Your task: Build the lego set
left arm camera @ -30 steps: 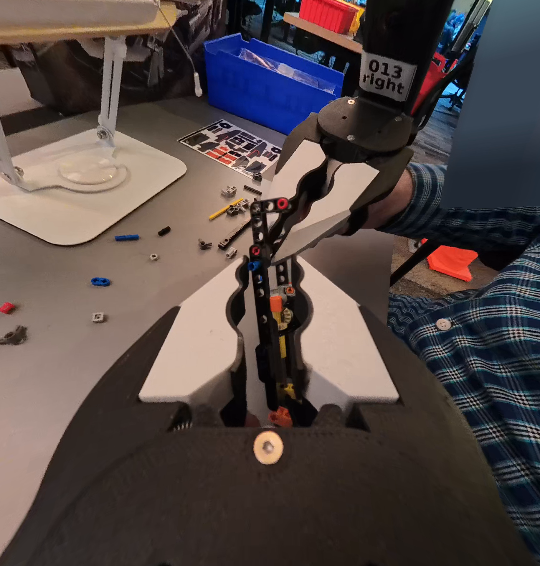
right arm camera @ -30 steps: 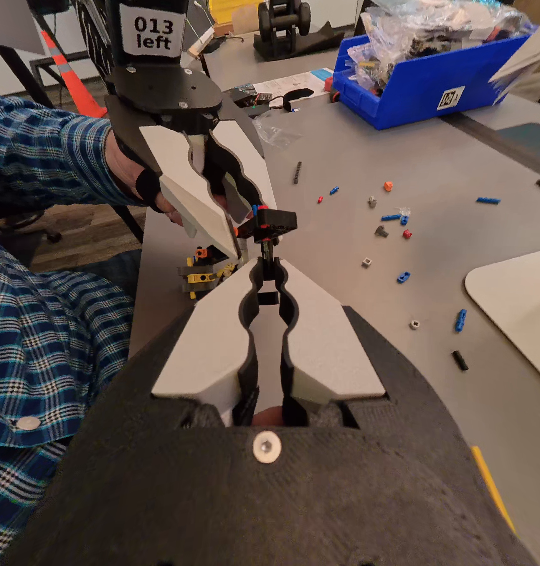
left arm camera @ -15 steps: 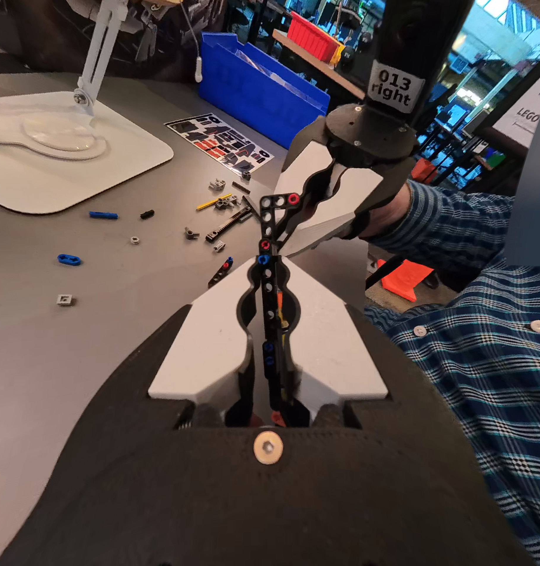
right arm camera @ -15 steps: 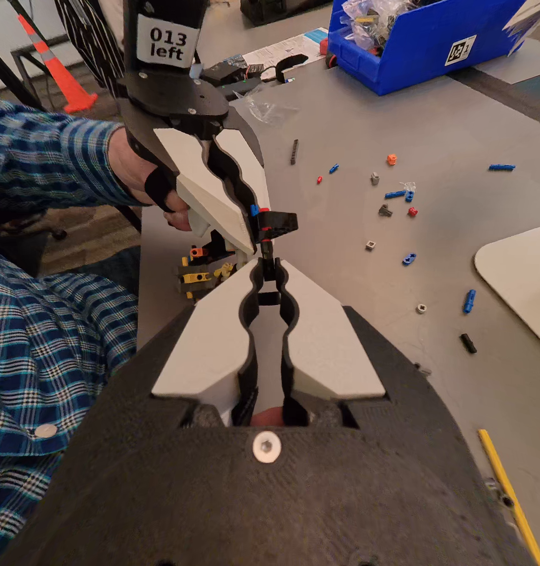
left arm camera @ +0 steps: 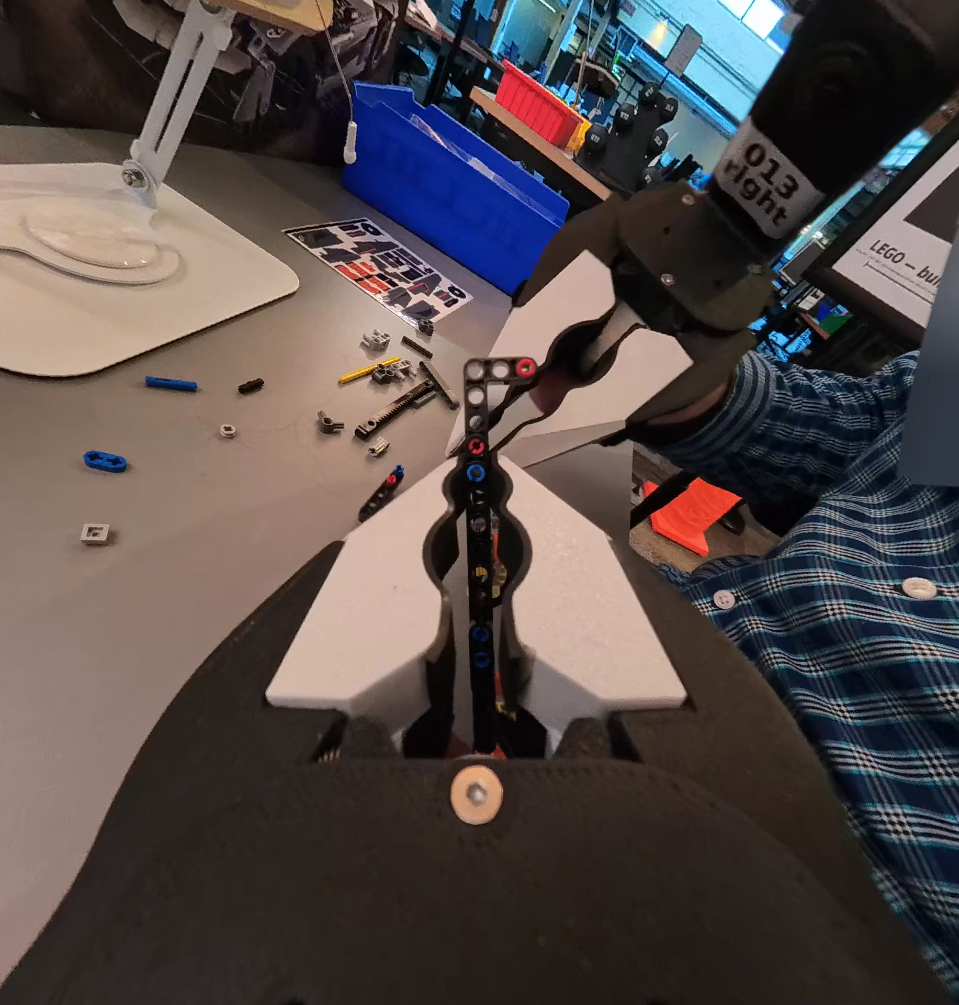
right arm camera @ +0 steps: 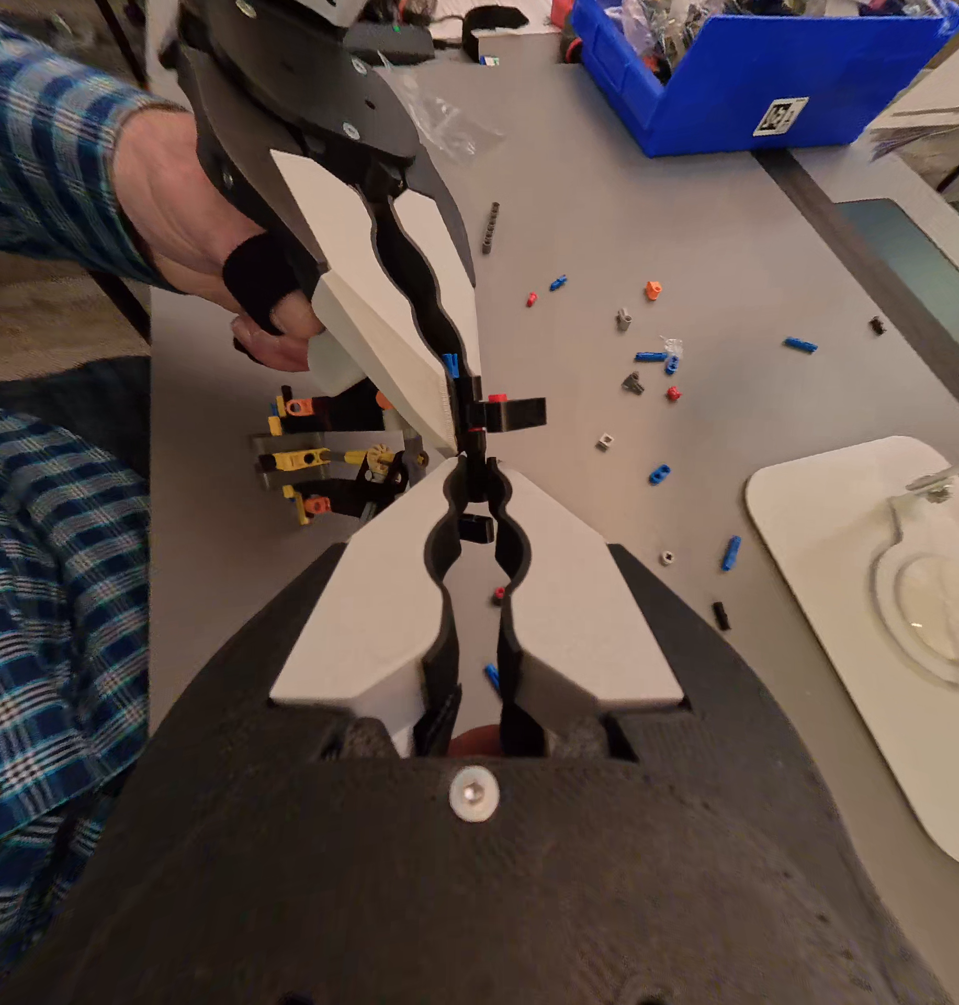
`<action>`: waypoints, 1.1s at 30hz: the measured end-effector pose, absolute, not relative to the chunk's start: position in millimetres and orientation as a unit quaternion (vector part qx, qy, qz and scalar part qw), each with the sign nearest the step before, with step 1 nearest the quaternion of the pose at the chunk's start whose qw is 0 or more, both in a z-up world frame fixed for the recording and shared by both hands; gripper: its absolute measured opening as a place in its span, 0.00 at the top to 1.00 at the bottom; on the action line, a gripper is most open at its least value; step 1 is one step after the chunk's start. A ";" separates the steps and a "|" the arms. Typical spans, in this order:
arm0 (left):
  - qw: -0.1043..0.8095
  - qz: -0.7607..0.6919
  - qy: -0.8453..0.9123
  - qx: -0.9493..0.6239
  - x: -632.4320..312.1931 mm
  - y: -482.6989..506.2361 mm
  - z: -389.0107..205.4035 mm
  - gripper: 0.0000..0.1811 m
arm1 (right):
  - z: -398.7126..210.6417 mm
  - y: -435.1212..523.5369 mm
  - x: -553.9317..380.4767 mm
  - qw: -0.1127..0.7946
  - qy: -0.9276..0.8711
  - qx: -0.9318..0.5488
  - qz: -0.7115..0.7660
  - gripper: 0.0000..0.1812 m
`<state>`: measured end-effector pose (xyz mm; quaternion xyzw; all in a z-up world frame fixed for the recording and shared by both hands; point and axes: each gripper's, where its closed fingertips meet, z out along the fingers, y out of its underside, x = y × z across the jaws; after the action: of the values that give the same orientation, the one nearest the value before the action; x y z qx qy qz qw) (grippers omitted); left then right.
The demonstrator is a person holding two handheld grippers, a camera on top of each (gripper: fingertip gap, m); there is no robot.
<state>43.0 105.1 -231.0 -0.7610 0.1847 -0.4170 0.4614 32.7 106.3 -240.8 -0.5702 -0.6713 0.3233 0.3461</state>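
Observation:
My left gripper (left arm camera: 474, 469) is shut on the lego assembly (left arm camera: 480, 571), a long black beam with blue and red pins and with yellow and orange parts behind it. A black L-shaped beam (left arm camera: 482, 380) sticks up past its fingertips. My right gripper (left arm camera: 488, 438) comes in from the upper right, shut on that L-shaped beam. In the right wrist view my right gripper (right arm camera: 472, 469) pinches the L-shaped beam (right arm camera: 512, 413) at its tips. The left gripper (right arm camera: 461, 429) meets it from the upper left. The assembly (right arm camera: 330, 459) hangs below the left gripper above the table.
Loose lego pieces (left arm camera: 395, 402) lie on the grey table (left arm camera: 140, 625), and more of them (right arm camera: 651, 359) show in the right wrist view. A blue bin (left arm camera: 450, 201), a sticker sheet (left arm camera: 379, 266) and a white stand base (left arm camera: 113, 283) sit farther back. The table edge and a plaid shirt (left arm camera: 874, 680) are at right. The tips of both grippers are at nearly the same place.
Both grippers stayed shut on the joined pieces and turned together. The assembly now shows edge-on in the left view. The right view tilted down over the table.

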 end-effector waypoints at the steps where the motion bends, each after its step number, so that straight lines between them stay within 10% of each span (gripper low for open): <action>1: 0.466 -0.415 0.180 -0.761 42.7 106.4 -230.8 0.97 | -241.2 107.9 32.7 0.354 -0.677 -0.568 0.306 0.98; 33: 0.456 -0.520 0.107 -0.714 39.9 107.9 -219.7 0.97 | -231.1 108.8 33.6 0.339 -0.663 -0.578 0.334 0.98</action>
<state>39.9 107.9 -219.7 -0.7144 0.1066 -0.5201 0.4558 33.6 108.8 -231.1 -0.5781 -0.6628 0.3336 0.3393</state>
